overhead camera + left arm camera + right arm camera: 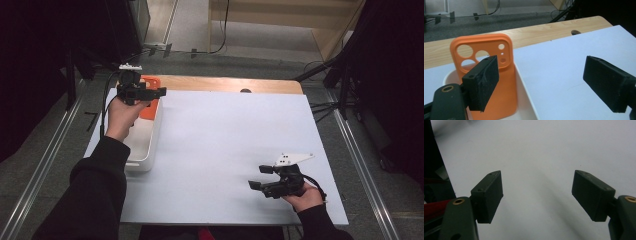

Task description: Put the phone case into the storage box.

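At far left, left claw (161, 92) gapes beside a smooth orange phone case (489, 82).
Case leans in a white rectangular tray (150, 145); right claw (260, 177) gapes, empty, above the matte white desk (225, 150).

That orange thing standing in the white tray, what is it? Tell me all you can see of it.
It looks like an orange phone case, matte, probably soft plastic or rubber, with rounded corners. Near its top a raised panel has three large round camera holes and a few small ones. It stands upright, leaning slightly, at the far end of the white plastic tray, on the table's left. The left gripper hovers before it with open jaws, apparently not touching.
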The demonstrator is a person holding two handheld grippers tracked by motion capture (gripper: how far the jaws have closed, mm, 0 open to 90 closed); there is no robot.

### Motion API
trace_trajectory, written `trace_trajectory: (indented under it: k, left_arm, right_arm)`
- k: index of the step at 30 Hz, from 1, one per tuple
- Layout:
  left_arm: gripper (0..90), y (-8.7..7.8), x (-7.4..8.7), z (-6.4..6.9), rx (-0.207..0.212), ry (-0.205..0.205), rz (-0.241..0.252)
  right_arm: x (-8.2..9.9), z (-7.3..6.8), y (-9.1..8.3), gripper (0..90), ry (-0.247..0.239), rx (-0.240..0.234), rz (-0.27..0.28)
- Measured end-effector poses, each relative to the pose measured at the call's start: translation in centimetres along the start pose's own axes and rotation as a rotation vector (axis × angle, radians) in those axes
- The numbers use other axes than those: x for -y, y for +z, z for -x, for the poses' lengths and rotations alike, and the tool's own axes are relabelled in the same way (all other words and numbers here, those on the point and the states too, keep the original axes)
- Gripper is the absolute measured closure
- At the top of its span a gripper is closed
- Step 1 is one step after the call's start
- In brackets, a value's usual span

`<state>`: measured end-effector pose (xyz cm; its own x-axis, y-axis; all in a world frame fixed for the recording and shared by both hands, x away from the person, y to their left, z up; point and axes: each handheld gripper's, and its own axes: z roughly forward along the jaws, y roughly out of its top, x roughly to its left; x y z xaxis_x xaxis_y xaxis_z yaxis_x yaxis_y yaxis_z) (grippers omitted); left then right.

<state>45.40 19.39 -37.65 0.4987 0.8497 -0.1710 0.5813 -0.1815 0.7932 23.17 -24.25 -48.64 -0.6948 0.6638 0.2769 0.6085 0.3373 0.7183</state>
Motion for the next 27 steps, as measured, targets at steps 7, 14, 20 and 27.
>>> trace_trajectory:
  k: [7, 14, 20, 27]
  left_arm:
    - [13.4, -0.2, 0.1, 1.3, 0.054, 0.055, -0.010]
    - [13.4, -0.2, 0.4, 2.5, 0.132, 0.090, -0.015]
    - [13.4, -0.3, 0.8, 3.4, 0.176, 0.109, -0.022]
    - [13.4, -0.7, 1.2, 4.4, 0.205, 0.137, -0.038]
  right_arm:
    - [0.0, 0.0, 0.0, 23.7, 0.000, 0.001, -0.002]
    - [0.1, -0.1, -0.1, 23.7, 0.002, 0.001, -0.004]
    - [0.1, -0.2, 0.0, 23.7, 0.003, -0.002, -0.005]
    - [0.1, -0.1, -0.1, 23.7, 0.007, -0.009, 0.005]
